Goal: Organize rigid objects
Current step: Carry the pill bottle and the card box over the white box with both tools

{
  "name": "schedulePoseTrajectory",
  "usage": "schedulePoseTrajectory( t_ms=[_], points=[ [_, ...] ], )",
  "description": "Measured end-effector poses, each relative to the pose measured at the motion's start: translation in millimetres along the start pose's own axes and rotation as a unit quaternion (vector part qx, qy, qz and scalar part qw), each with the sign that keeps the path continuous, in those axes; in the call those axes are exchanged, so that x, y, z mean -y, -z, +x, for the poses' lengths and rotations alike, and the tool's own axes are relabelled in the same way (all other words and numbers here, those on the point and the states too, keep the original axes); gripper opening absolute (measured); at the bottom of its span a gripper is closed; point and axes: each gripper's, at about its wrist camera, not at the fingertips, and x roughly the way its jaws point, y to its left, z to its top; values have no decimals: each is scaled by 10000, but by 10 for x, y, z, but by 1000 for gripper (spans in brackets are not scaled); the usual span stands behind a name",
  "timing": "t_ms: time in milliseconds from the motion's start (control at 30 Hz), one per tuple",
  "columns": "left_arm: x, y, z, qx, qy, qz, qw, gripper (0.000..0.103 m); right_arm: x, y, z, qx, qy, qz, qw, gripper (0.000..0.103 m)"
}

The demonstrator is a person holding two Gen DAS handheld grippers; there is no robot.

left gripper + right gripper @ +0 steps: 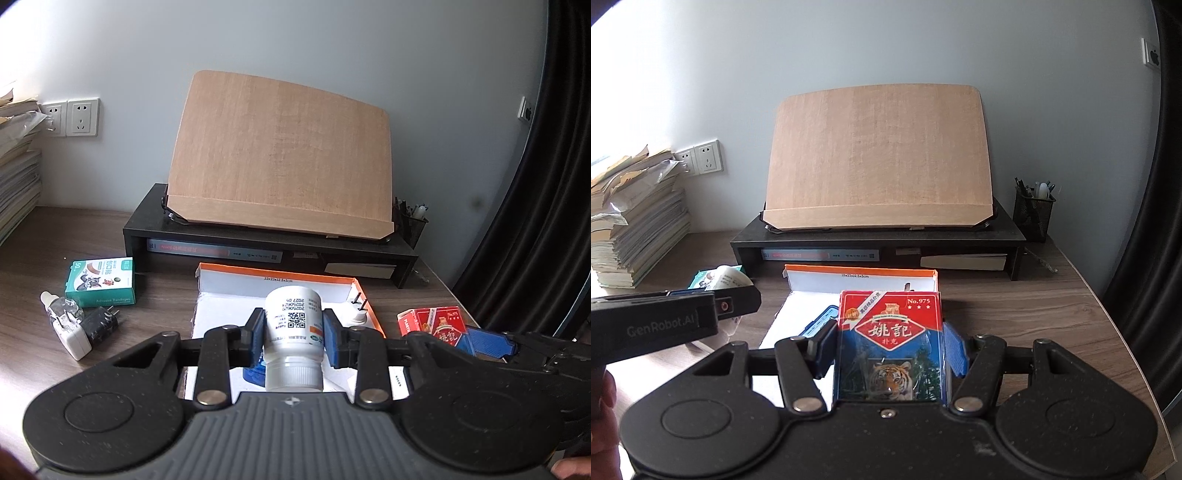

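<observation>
Holding two things at once: both grippers carry a load above the same tray, so the main danger is that they bump each other there.
Tray [364,301]: white inside with an orange rim, it lies on the counter [162,295] in front of the black shelf; a white plug and a blue thing already lie in it, so free room is small.
Card box [890,343]: the right gripper [890,349] clamps it between the blue fingers [955,354], upright, near the tray's front. The wrap looks smooth; I judge it can slide down if the hold loosens.
Bottle [293,332]: the left gripper [293,334] grips this white bottle by its sides, cap toward the camera, over the tray. It is round, so it may roll onto the plug when released.
Left behind: bandage box [99,282], dropper bottle [59,308] and chargers wait left of the tray.
</observation>
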Motion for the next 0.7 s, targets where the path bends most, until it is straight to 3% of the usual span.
schedulePoseTrajectory(
  t_ms=[700],
  points=[
    [8,-5,235,-174,-106,-20,9998,33,27,-42,237,-207,-66,-71,9997,71]
  ],
)
